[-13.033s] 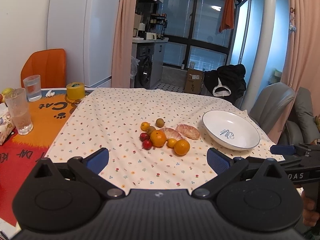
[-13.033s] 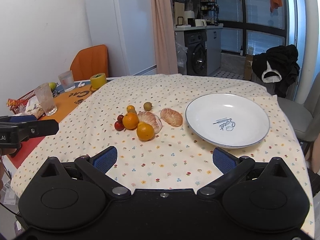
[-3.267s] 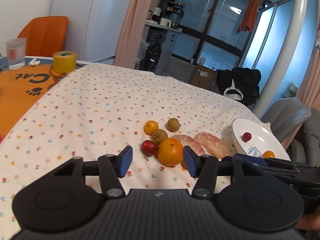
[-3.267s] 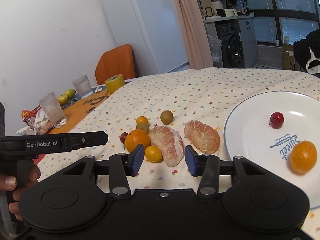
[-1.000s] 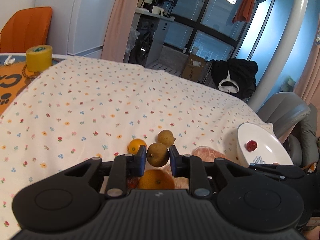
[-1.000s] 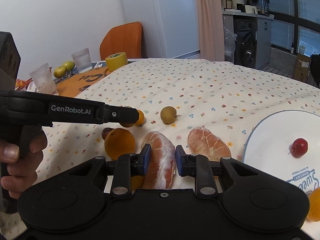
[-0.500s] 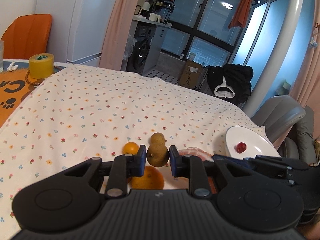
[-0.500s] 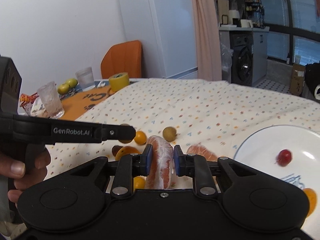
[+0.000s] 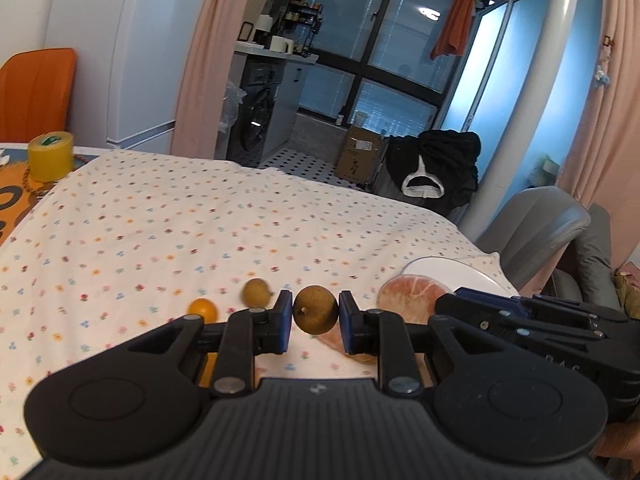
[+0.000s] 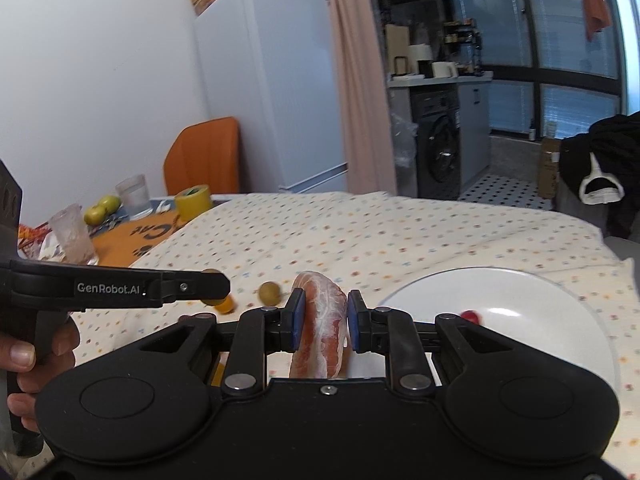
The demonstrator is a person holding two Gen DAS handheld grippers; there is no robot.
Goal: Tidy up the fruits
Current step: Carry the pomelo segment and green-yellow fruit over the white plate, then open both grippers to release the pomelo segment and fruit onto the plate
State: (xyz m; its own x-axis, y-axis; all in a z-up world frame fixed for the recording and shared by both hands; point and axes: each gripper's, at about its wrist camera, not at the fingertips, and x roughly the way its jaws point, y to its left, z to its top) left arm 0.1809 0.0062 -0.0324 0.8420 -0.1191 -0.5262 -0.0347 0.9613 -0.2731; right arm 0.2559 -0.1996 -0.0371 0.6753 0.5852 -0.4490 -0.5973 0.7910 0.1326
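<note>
Both grippers have lifted off the table: left gripper [image 9: 315,316] clamps a brown fruit [image 9: 315,309], right gripper [image 10: 323,321] a pomelo piece [image 10: 323,324], bound for the plate [image 10: 560,344].

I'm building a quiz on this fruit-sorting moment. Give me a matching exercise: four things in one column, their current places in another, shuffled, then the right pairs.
Things:
1. brown round fruit
2. peeled pomelo segment
3. red fruit
4. small orange fruit

Places:
A. lying in the white plate
B. clamped in the left tool
C. resting on the flowered tablecloth
D. clamped in the right tool

Pairs: 1-B, 2-D, 3-A, 4-C
</note>
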